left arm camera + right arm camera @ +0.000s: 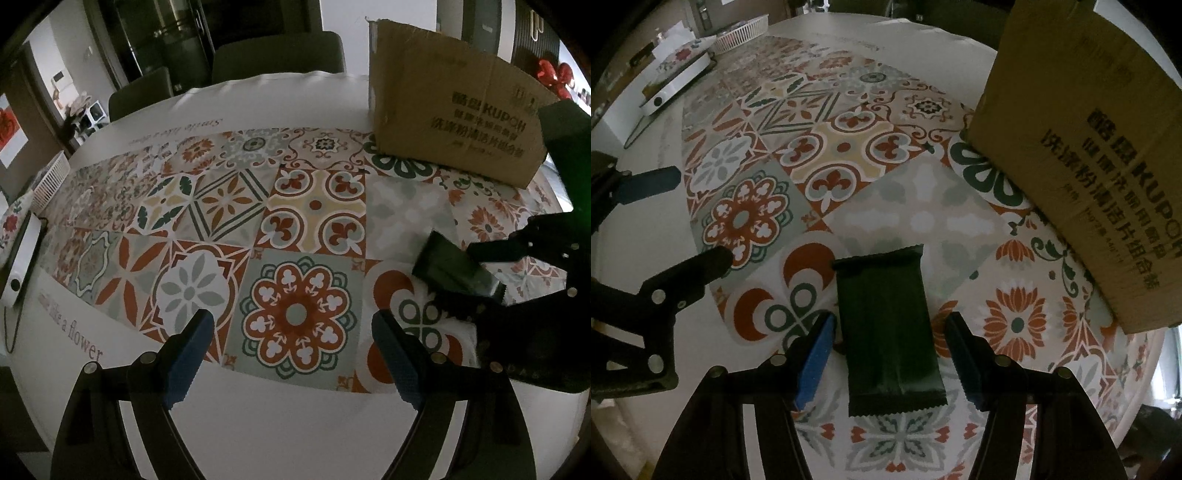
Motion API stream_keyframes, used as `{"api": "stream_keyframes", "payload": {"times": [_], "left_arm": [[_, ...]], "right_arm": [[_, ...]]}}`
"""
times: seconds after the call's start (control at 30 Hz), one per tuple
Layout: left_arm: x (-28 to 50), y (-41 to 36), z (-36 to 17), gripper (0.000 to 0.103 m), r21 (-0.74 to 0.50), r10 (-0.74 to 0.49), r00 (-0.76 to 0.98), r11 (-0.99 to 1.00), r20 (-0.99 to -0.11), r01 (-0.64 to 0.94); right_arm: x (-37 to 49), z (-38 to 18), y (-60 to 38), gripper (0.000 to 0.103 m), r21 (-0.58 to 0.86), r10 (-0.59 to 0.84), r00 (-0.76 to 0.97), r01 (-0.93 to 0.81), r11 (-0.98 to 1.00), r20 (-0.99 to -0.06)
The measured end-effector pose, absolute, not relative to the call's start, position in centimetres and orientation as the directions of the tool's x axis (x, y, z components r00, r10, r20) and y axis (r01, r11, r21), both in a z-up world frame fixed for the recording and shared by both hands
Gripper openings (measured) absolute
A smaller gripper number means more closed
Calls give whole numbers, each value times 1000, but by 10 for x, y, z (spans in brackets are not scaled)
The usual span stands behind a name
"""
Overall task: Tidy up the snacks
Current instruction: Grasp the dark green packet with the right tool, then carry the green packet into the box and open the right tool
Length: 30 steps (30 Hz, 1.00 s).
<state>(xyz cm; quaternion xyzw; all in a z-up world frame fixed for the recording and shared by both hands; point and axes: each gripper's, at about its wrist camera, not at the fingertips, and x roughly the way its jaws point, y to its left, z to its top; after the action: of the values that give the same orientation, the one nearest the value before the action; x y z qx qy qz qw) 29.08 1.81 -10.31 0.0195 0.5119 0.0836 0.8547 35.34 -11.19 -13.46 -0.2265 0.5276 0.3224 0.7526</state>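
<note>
A dark green snack packet (886, 295) lies flat on the patterned tablecloth (820, 147). My right gripper (891, 318) straddles it from above. The blue pads (816, 354) stand on either side of the packet, a narrow gap shows at each side, and they do not press on it. In the left wrist view the same packet (443, 266) shows at the right, between the right gripper's black fingers (491, 251). My left gripper (291, 317) hangs wide open over a red flower tile, with nothing between its fingers. A brown cardboard box (1100, 147) stands just behind the packet.
The cardboard box (454, 122) stands at the table's far right. A white slatted basket (51, 181) and a flat white device (22, 258) sit at the left end. Dark chairs (277, 55) stand behind the far edge. The white table edge runs close below both grippers.
</note>
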Motion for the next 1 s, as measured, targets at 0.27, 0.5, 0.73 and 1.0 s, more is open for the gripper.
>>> {"api": "stream_keyframes", "payload": {"times": [0.27,0.5,0.73,1.0], "left_arm": [[289,18,-100,87,126,169,476,985,-863,-122],[289,15,-85,87,132,167,519,986,-838,-104],[294,9,-60,87,142,160,587,987,-793,-77],[309,-2,-29,89,138,122,652,990,-748,-27]], "right_arm": [[349,-132,-116,47,16,265,254,-694,720,-930],[343,-116,-130,47,32,288,302,-638,770,-909],[339,-87,-147,47,17,291,409,-556,831,-865],[342,-52,-169,47,-3,266,531,-452,892,-805]]}}
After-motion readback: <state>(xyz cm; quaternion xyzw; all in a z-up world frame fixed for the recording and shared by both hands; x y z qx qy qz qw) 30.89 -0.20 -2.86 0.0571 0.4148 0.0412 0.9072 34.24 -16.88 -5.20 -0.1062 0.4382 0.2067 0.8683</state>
